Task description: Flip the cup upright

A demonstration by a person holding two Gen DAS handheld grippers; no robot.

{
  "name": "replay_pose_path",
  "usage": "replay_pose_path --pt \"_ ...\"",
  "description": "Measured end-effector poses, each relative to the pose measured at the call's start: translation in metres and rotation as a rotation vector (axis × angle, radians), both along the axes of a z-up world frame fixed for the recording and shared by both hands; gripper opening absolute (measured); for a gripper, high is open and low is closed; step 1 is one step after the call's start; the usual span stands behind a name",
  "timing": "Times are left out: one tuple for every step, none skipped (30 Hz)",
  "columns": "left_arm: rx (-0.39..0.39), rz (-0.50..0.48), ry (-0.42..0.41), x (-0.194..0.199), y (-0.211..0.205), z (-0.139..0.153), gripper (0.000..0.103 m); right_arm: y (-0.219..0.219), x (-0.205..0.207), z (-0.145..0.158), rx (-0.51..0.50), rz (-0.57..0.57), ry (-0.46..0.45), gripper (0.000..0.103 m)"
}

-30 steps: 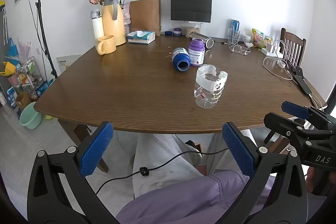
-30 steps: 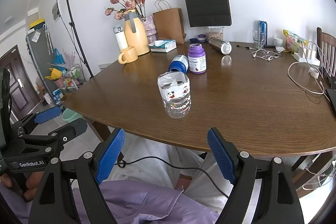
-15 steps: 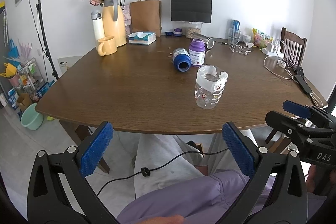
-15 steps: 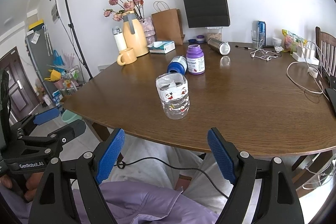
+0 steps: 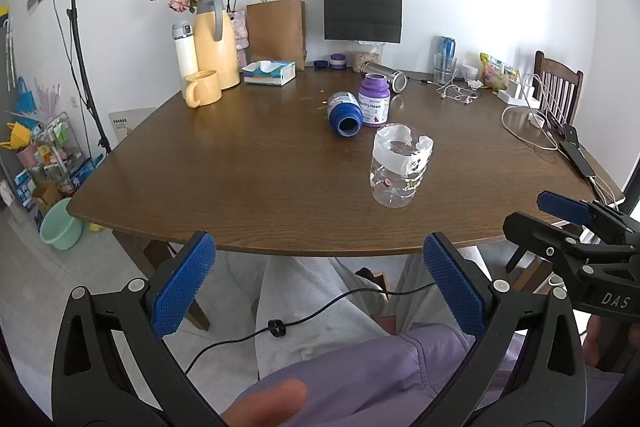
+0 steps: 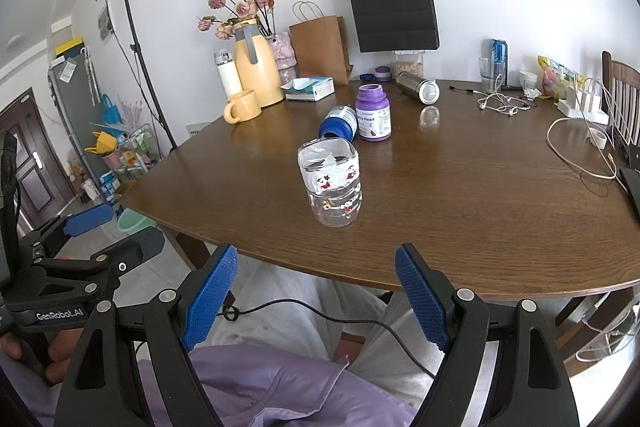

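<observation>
The clear cup point(image 6: 330, 183) with little cartoon stickers stands on the bench point(image 6: 460, 211), ahead of both wide-open, empty jaws.

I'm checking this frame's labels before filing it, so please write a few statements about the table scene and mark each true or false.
1. The clear plastic cup with cartoon stickers stands with its open mouth up on the brown wooden table. True.
2. The right gripper is shut on the cup. False: its jaws are open, short of the table edge, holding nothing.
3. The blue jar lies on its side next to the upright purple bottle. True.
4. The left gripper is holding the yellow mug. False: it is open and empty; the mug sits far back by the yellow thermos jug.
5. The steel flask stands upright. False: it lies on its side.
</observation>
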State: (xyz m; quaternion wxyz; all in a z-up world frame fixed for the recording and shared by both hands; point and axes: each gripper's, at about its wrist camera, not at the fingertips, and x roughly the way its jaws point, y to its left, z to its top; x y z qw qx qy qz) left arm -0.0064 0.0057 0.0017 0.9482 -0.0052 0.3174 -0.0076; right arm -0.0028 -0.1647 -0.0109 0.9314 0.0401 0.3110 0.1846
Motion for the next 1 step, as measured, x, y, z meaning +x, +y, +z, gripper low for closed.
replay_pose_path --pt "-0.003 -0.002 0.003 0.001 0.0019 0.0003 0.103 0.0001 -0.0001 0.0 0.0 0.0 0.0 0.085"
